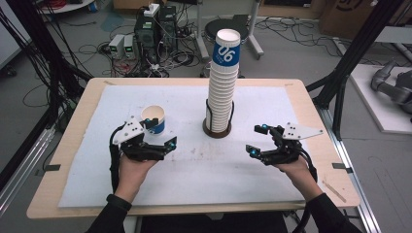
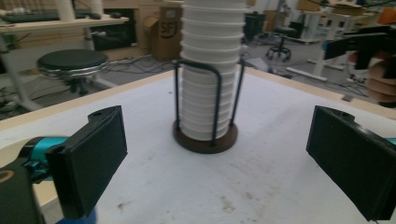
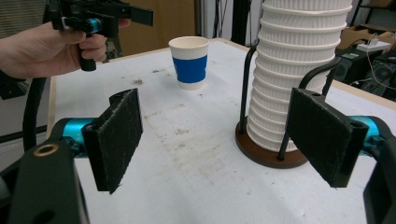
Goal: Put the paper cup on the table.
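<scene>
Now, at centre-left of the high view, we hold the left gripper (image 1: 163, 131) spread and empty just beside the blue-banded white paper cup (image 1: 154, 119), standing apart. At centre rises the tall white cup stack (image 1: 222, 82) in its wire holder; the right gripper (image 1: 257, 140), also spread, waits centre-right.

A research lab is showing itself here: cables (image 1: 58, 43) are sprawling over the floor around stacked power boxes (image 1: 154, 30), cardboard cartons (image 2: 169, 31) are piling by desks, black frame struts (image 1: 359, 48) are flanking the table (image 1: 73, 145).
</scene>
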Action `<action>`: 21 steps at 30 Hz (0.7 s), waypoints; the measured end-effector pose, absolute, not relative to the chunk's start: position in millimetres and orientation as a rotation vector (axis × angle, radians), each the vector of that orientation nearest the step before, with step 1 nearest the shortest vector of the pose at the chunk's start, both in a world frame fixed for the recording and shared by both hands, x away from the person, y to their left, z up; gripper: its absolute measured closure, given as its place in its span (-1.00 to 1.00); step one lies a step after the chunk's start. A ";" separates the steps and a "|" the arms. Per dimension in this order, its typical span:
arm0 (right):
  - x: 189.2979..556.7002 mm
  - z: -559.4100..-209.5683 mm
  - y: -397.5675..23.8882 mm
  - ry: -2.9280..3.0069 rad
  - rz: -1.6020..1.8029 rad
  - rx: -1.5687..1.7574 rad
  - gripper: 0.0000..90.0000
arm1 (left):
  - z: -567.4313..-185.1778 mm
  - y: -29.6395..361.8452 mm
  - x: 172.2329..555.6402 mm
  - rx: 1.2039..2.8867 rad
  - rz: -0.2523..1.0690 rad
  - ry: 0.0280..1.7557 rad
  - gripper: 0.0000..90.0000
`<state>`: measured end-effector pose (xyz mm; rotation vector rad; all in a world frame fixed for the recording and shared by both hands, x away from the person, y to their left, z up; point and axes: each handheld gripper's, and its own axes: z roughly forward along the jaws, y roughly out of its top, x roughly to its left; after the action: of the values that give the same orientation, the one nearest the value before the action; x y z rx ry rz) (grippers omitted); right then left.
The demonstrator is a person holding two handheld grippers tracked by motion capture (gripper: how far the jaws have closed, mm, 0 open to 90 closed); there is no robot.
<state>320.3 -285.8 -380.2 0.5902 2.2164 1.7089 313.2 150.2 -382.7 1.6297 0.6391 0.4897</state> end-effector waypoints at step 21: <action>322.8 -380.8 -287.9 2.210 1.684 0.614 -0.57 | -384.2 119.9 306.5 1.664 0.368 0.492 -0.89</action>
<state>322.8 -287.9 -380.8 0.6135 2.2099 1.6839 306.5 119.9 -384.2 1.6642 0.4922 0.3683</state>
